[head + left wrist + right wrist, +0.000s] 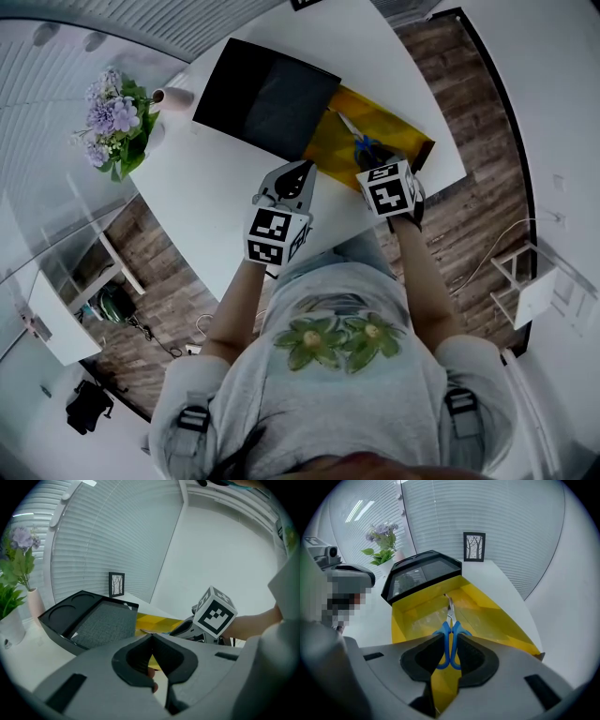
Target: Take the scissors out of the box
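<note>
Blue-handled scissors (450, 637) lie in an open yellow box (501, 616), blades pointing to its far end. My right gripper (450, 641) reaches steeply down into the box, and its pads press on both sides of the blue handles. In the head view the scissors (364, 145) show just ahead of the right gripper (368, 161) over the yellow box (380, 117). The box's black lid (267, 94) lies open to the left of it. My left gripper (298, 176) hovers over the white table beside the box, its tips (151, 638) together with nothing held.
The white table (216, 206) has its near edge right below both grippers. A vase of purple flowers (117, 122) stands at its left corner. A small framed picture (474, 546) stands at the far end. The black lid (93, 620) fills the left gripper view's middle.
</note>
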Demonstrator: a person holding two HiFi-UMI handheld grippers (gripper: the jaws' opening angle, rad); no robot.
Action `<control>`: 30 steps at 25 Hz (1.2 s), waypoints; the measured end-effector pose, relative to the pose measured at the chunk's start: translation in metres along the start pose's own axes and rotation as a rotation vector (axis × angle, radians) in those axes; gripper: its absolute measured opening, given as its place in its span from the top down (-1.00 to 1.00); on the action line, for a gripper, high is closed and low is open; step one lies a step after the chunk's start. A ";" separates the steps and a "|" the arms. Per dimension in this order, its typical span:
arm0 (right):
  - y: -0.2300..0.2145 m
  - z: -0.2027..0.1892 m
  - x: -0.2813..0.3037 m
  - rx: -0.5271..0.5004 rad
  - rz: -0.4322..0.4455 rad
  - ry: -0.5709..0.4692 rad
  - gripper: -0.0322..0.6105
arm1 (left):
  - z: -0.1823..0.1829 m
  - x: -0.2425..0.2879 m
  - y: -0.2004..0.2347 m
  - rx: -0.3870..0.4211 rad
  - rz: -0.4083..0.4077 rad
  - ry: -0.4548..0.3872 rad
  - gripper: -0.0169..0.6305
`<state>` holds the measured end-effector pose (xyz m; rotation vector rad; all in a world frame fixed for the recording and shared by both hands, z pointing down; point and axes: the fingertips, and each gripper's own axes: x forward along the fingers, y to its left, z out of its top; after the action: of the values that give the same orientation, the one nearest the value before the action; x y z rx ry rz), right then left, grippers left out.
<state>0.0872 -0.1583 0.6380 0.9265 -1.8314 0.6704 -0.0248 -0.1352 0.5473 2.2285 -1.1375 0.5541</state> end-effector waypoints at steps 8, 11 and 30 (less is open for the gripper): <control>-0.001 0.004 -0.015 0.003 -0.004 -0.053 0.64 | 0.008 -0.008 -0.008 0.032 0.017 -0.015 0.93; -0.001 0.004 -0.021 0.015 -0.004 -0.066 0.64 | 0.011 -0.010 -0.011 0.044 0.021 -0.026 0.93; 0.000 0.010 -0.064 0.010 0.003 -0.172 0.64 | 0.017 -0.027 -0.037 0.065 0.022 -0.047 0.93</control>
<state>0.0989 -0.1462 0.5755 1.0142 -1.9820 0.6186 -0.0076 -0.1126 0.5077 2.2979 -1.1844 0.5581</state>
